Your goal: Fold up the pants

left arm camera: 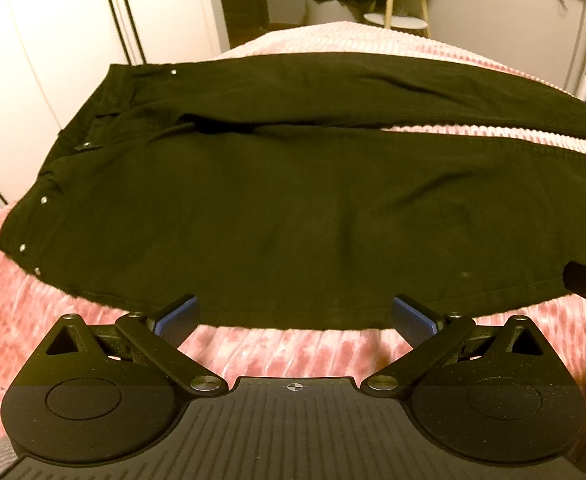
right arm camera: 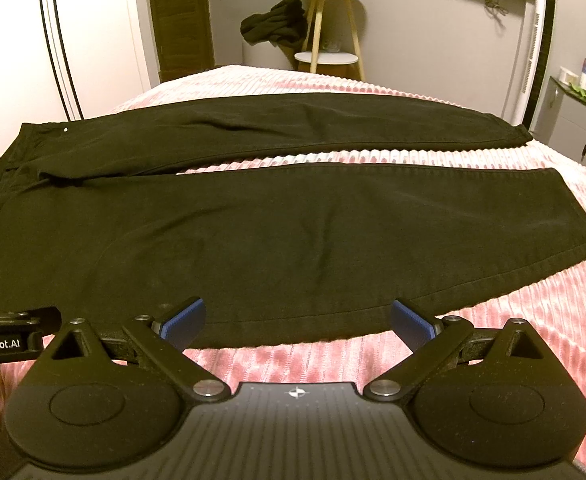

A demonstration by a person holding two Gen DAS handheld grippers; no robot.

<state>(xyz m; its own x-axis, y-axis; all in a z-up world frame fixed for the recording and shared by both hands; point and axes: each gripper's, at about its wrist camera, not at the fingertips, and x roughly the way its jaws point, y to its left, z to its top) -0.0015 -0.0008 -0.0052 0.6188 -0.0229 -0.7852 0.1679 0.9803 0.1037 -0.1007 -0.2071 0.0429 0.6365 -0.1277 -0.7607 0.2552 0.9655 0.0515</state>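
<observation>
Black pants (left arm camera: 293,208) lie flat on the pink ribbed bedspread (left arm camera: 277,356), waistband at nine o'clock, legs parted toward three o'clock. The left gripper (left arm camera: 293,314) sits spread wide, empty, at the near hem edge; the right gripper (right arm camera: 296,318) likewise.

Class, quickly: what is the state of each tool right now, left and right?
Left tool: open, holding nothing, at the near edge of the black pants.
Right tool: open, holding nothing, at the same near edge.
</observation>
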